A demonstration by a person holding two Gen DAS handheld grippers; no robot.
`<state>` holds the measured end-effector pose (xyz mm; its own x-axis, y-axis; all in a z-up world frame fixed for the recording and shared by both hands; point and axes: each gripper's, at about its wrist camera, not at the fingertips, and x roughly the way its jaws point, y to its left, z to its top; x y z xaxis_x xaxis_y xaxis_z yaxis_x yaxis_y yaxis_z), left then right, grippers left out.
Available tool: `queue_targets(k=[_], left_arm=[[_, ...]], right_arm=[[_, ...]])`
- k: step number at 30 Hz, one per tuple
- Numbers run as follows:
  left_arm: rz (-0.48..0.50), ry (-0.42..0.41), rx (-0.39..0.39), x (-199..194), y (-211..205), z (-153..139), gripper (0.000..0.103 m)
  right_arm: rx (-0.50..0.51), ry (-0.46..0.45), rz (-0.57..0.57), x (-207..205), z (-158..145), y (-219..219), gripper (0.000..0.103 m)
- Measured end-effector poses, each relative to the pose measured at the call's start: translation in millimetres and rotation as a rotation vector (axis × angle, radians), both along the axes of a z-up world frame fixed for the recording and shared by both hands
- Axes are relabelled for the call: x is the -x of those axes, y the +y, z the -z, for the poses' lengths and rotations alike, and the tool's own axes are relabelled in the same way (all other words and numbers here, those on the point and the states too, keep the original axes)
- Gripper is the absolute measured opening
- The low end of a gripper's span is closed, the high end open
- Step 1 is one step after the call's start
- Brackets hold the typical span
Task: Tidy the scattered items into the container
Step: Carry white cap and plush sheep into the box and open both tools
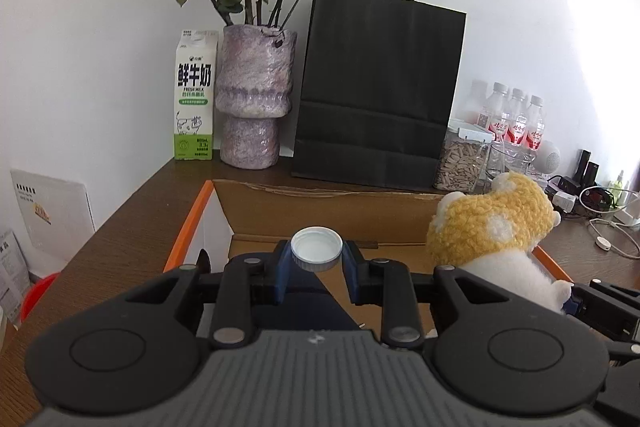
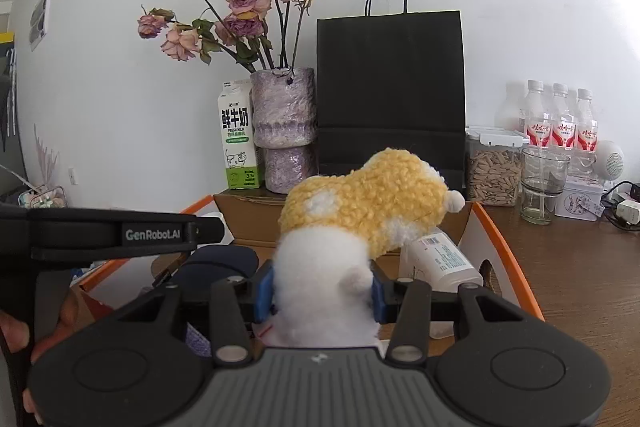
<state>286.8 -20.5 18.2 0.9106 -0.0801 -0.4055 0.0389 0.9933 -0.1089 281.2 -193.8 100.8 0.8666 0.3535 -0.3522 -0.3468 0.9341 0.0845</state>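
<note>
My left gripper [image 1: 316,259] is shut on a white bottle cap [image 1: 316,254], held open side up above the near part of an orange-edged cardboard box [image 1: 332,211]. My right gripper [image 2: 322,291] is shut on the white body of a yellow and white plush toy [image 2: 360,207], which hangs over the same box [image 2: 500,239]. The plush toy [image 1: 492,227] also shows at the right of the left wrist view. Inside the box lie a white bottle [image 2: 444,259] and a dark navy item [image 2: 224,263]. The left gripper's body [image 2: 116,233] crosses the left of the right wrist view, with a hand [image 2: 16,339] on it.
Behind the box stand a milk carton [image 1: 195,95], a purple vase of dried roses [image 1: 256,99], a black paper bag [image 1: 380,87], a jar of seeds [image 2: 494,171], a glass [image 2: 542,183] and several water bottles [image 2: 560,123]. Cables and chargers [image 1: 600,203] lie at the right on the wooden table [image 1: 120,227].
</note>
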Motion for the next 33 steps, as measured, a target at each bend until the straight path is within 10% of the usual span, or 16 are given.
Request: queue_targets(k=[15,17,20,33], left_arm=[[-0.016,-0.039,-0.024,6,-6,0,0.029],[-0.037,-0.058,-0.03,10,-5,-1,0.051],[-0.089,-0.104,-0.035,18,-4,-5,0.103],[-0.169,-0.105,-0.012,26,9,-4,0.103]], right_arm=[[-0.033,-0.001,0.015,-6,4,-4,0.048],[-0.015,-0.014,0.023,-4,5,-2,0.05],[0.013,-0.052,0.056,4,2,-1,0.096],[-0.007,-0.075,0.086,19,-6,-6,0.103]])
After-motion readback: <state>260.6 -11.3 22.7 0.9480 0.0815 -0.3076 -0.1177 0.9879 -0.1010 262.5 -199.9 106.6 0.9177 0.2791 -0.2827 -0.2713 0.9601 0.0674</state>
